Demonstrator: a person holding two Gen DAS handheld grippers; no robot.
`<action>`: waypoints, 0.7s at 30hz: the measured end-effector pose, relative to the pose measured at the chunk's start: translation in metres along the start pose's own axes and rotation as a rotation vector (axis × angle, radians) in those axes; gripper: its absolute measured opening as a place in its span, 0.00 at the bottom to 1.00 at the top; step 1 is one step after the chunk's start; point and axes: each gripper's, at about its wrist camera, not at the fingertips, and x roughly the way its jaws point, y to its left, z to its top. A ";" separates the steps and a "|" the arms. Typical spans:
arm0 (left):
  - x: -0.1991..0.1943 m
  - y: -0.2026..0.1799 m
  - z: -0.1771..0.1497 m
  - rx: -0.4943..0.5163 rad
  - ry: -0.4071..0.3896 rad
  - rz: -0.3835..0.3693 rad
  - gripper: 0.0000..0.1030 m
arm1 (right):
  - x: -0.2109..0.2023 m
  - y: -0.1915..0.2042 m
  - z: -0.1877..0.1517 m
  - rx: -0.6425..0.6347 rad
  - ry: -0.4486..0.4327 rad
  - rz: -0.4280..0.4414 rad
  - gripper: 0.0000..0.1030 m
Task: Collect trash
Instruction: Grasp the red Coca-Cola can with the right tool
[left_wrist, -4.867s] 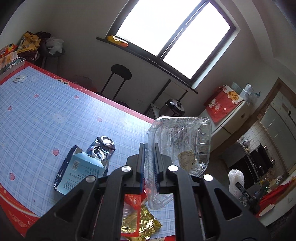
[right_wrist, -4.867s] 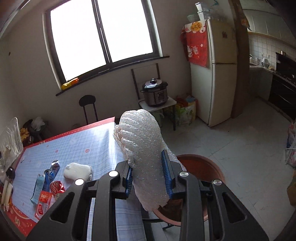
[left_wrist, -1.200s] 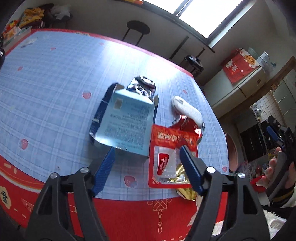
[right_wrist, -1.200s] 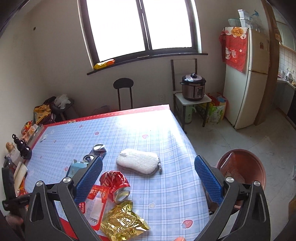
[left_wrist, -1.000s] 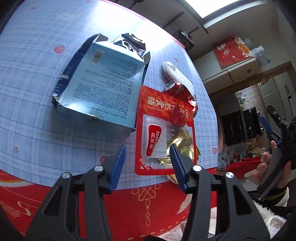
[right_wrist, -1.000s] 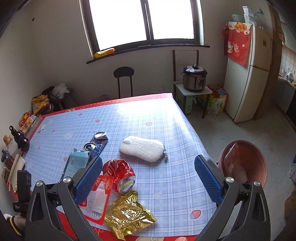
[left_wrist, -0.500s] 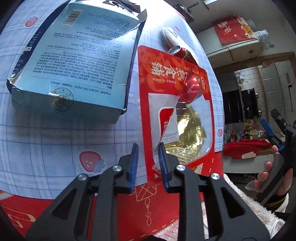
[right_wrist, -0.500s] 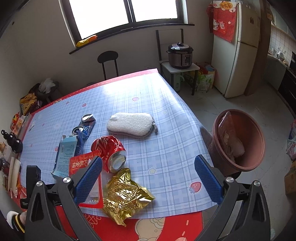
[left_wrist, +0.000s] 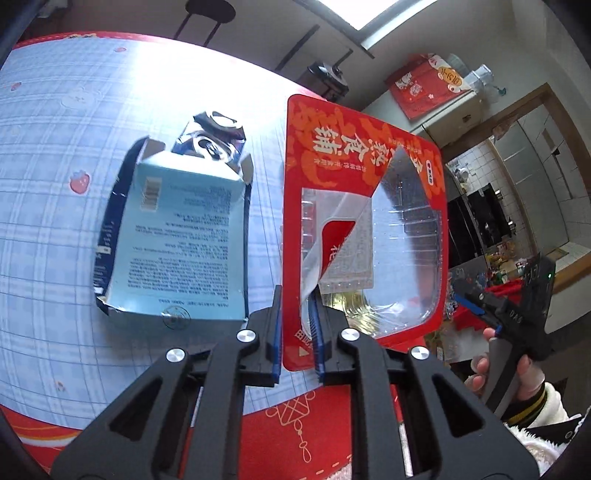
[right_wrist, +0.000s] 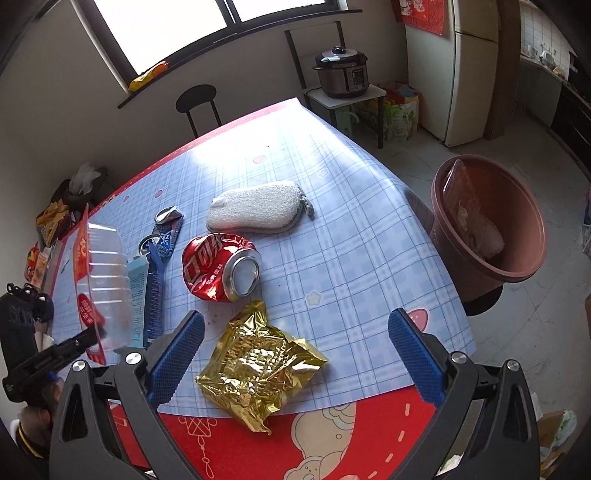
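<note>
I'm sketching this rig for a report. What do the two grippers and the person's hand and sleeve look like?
Both grippers, left gripper and right gripper, have matte black triangular linkage arms with cut-outs, silver round bolts and blue ribbed finger pads. The hand is bare, and its sleeve is fluffy white with a dark cuff striped yellow.

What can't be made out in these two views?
- Left wrist view: the red packet, pinched by the left gripper, hides the red can and most of the gold bag.
- Right wrist view: the bin wall hides its lower contents.
- Right wrist view: the blue box shows edge-on behind the packet; print unreadable.
</note>
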 end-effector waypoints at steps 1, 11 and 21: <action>-0.008 0.003 0.005 -0.007 -0.028 0.009 0.16 | 0.003 0.003 0.001 -0.016 -0.003 0.000 0.95; -0.076 0.047 0.008 -0.108 -0.188 0.062 0.16 | 0.078 0.051 0.016 -0.142 0.075 0.024 0.93; -0.104 0.088 -0.027 -0.267 -0.255 0.094 0.16 | 0.143 0.085 0.037 -0.133 0.144 0.001 0.44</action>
